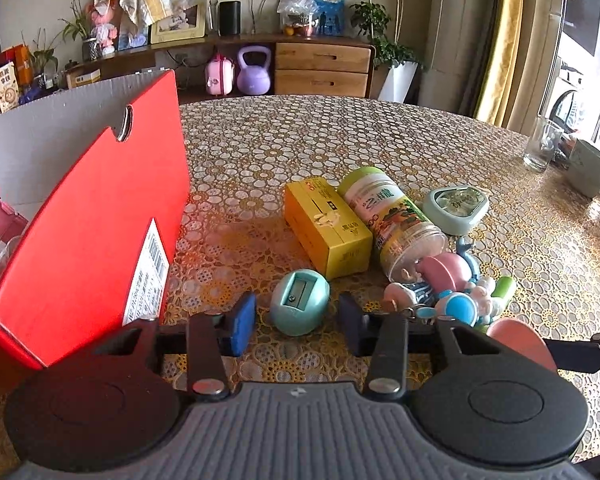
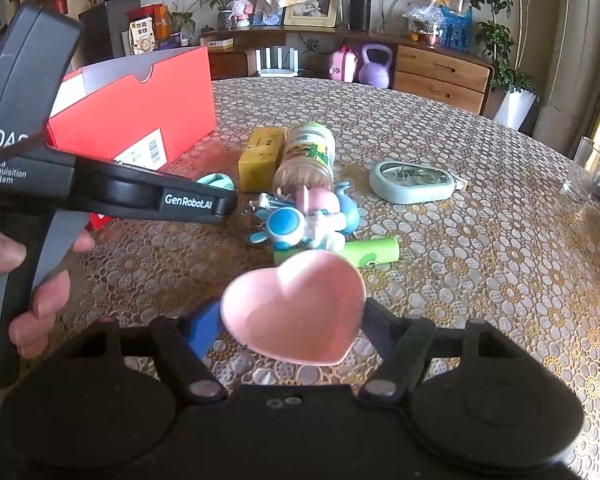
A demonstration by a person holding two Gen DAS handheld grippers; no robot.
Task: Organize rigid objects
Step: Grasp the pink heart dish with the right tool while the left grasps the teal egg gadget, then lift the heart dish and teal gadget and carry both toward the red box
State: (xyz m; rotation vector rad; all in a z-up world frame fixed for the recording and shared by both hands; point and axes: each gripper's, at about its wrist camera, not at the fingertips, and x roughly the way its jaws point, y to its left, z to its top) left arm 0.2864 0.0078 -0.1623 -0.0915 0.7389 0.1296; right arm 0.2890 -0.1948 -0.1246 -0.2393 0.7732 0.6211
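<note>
Left gripper [image 1: 296, 316] angled downward, pads flanking teal sharpener [image 1: 299, 302] on table [image 1: 380, 140].

Red box [image 1: 88, 216], yellow carton [image 1: 326, 228], teal sharpener [image 1: 299, 307], pink heart dish [image 2: 296, 306]; gold floral lace tablecloth [image 1: 380, 136]

I see a lace-patterned table [image 1: 340, 140], a glass [image 1: 542, 144] at its far right edge, beyond it a sideboard [image 1: 322, 68], purple kettlebell [image 1: 253, 70], pink case [image 1: 219, 74], picture frame [image 1: 178, 26], black speaker [image 1: 229, 18], potted plant [image 1: 396, 56], yellow curtain [image 1: 504, 40]
</note>
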